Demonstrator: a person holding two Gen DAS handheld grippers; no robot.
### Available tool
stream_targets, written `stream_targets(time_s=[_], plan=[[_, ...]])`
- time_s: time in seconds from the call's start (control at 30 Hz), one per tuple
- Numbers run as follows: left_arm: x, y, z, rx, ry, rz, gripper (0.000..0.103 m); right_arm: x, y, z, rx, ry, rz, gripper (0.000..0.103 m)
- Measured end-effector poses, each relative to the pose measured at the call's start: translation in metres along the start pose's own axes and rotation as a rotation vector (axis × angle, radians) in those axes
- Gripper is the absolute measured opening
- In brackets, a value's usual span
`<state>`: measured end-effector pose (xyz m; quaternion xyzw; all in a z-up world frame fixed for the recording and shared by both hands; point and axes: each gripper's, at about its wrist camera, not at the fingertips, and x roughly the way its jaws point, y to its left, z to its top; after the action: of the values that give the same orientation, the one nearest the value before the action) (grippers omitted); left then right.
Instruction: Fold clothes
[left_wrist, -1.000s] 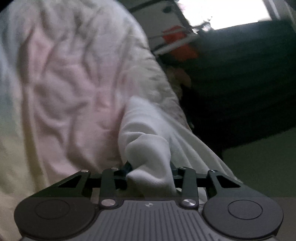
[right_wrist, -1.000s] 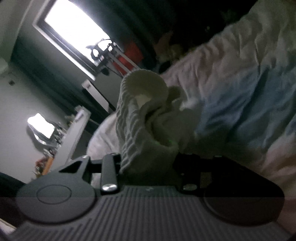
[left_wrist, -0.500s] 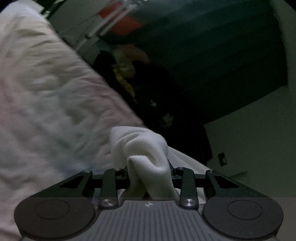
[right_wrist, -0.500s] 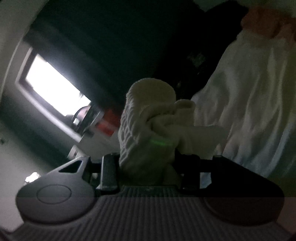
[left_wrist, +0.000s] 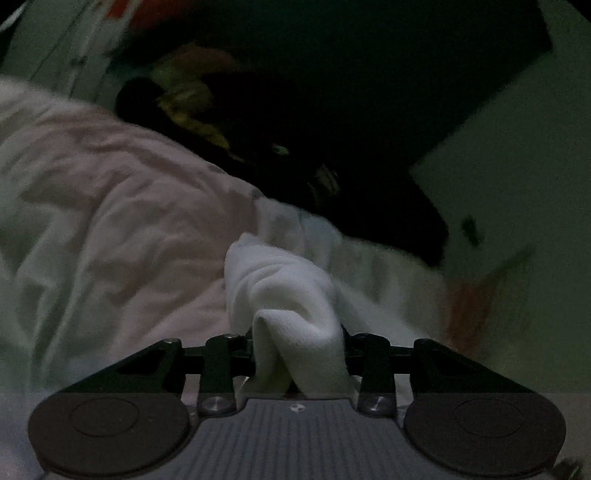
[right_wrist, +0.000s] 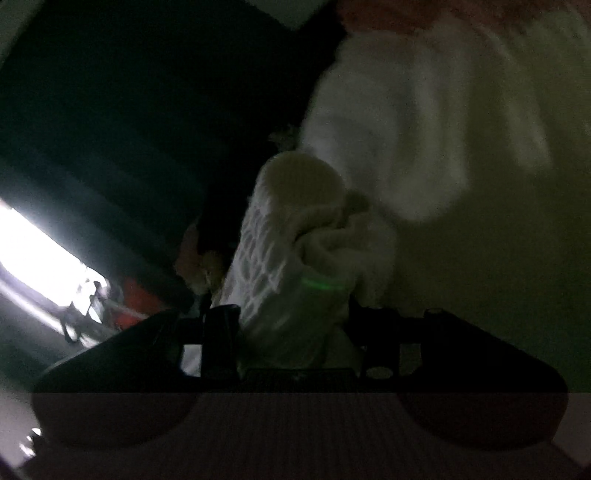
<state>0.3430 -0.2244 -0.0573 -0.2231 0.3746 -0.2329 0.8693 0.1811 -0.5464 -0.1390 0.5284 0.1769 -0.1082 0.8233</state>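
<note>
White garment (left_wrist: 284, 295): bunched, one wad in the left gripper (left_wrist: 297, 354), jaws opening around it though cloth still fills the gap; a knit-textured wad (right_wrist: 295, 258) clamped in the right gripper (right_wrist: 295, 325). Both wads sit above the pale bedding (left_wrist: 110, 229). Step, as judged: carrying the piece, held at two points, to lay it out. Next calls for spreading it flat on the bedding. Fingertips hidden by cloth; garment type unclear; right view dark and blurred.

Smooth white knit cloth (left_wrist: 291, 295) bunched upright in a twisted fold, above the wrinkled pale pink bedsheet (left_wrist: 122, 221), cream waffle-textured knit garment (right_wrist: 291, 251) rolled and crumpled, raised beside the same sheet
</note>
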Motion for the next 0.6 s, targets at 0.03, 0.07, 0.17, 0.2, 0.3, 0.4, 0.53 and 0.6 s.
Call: stream_targets(time_s=[0.03, 0.07, 0.17, 0.2, 0.3, 0.4, 0.53, 0.6], plan=[[-0.001, -0.001, -0.008, 0.05, 0.007, 0.006, 0.041, -0.004, -0.015, -0.007, 0.045, -0.003, 0.004, 0.045], [-0.004, 0.0, -0.015, 0.076, 0.013, 0.008, 0.041, -0.007, -0.028, -0.015, 0.067, -0.002, -0.002, 0.046], [-0.01, 0.009, -0.038, 0.145, 0.042, 0.039, 0.044, -0.01, -0.057, -0.039, 0.092, 0.032, -0.065, 0.047], [-0.011, 0.011, -0.045, 0.18, 0.051, 0.059, 0.045, -0.01, -0.062, -0.044, 0.095, 0.044, -0.079, 0.048], [-0.017, 0.013, -0.062, 0.277, 0.059, 0.11, 0.051, -0.011, -0.062, -0.048, 0.073, 0.048, -0.093, 0.05], [-0.027, 0.014, -0.062, 0.282, 0.082, 0.105, 0.052, -0.016, -0.051, -0.045, 0.063, 0.089, -0.153, 0.054], [-0.056, -0.007, -0.057, 0.333, 0.083, 0.128, 0.058, -0.037, -0.02, -0.044, -0.017, 0.132, -0.25, 0.053], [-0.074, -0.024, -0.056, 0.36, 0.075, 0.135, 0.062, -0.054, -0.002, -0.047, -0.093, 0.126, -0.282, 0.054]])
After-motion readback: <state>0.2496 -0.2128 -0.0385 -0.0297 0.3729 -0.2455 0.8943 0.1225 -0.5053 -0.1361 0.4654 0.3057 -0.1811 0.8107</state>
